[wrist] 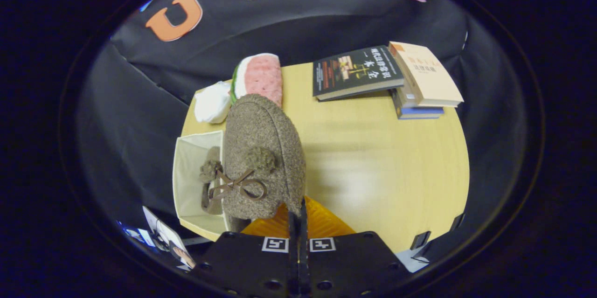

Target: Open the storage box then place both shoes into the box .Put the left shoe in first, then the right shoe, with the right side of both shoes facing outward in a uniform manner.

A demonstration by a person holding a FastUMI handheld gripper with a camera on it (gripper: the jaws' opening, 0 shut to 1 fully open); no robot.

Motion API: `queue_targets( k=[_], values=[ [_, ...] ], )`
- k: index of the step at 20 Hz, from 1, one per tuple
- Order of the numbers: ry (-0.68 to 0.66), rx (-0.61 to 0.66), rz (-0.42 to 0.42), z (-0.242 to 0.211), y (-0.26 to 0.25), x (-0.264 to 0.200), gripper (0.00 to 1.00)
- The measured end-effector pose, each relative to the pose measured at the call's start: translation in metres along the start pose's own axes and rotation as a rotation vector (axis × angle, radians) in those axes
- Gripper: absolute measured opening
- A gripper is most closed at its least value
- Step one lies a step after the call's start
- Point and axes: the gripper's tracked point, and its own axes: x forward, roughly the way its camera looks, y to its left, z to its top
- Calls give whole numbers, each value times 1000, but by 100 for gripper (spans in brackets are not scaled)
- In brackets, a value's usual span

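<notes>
The gripper (298, 216) has its fingers pressed nearly together, pinching the rim of a brown fuzzy slipper (263, 153) with pom-poms and a bow, held up just ahead of them. An orange piece (322, 223) shows beneath its opening. Left of it, the open white fabric storage box (191, 172) sits at the table's corner with another brown slipper (210, 181) inside. Beyond lie a watermelon-slice plush (259, 76) and a white soft item (212, 102). Books (387, 79) with Chinese titles, too small to read, are stacked at the far edge. The wooden table (382, 162) is bare between.
</notes>
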Motion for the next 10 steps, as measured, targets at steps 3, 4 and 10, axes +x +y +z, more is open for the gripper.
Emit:
queue_targets(
  k=[3, 4, 10],
  values=[
    [5, -42, 37, -1, 52, -1, 2],
    [9, -55, 43, -3, 67, 1, 2],
    [70, -47, 81, -21, 147, 36, 2]
  ],
)
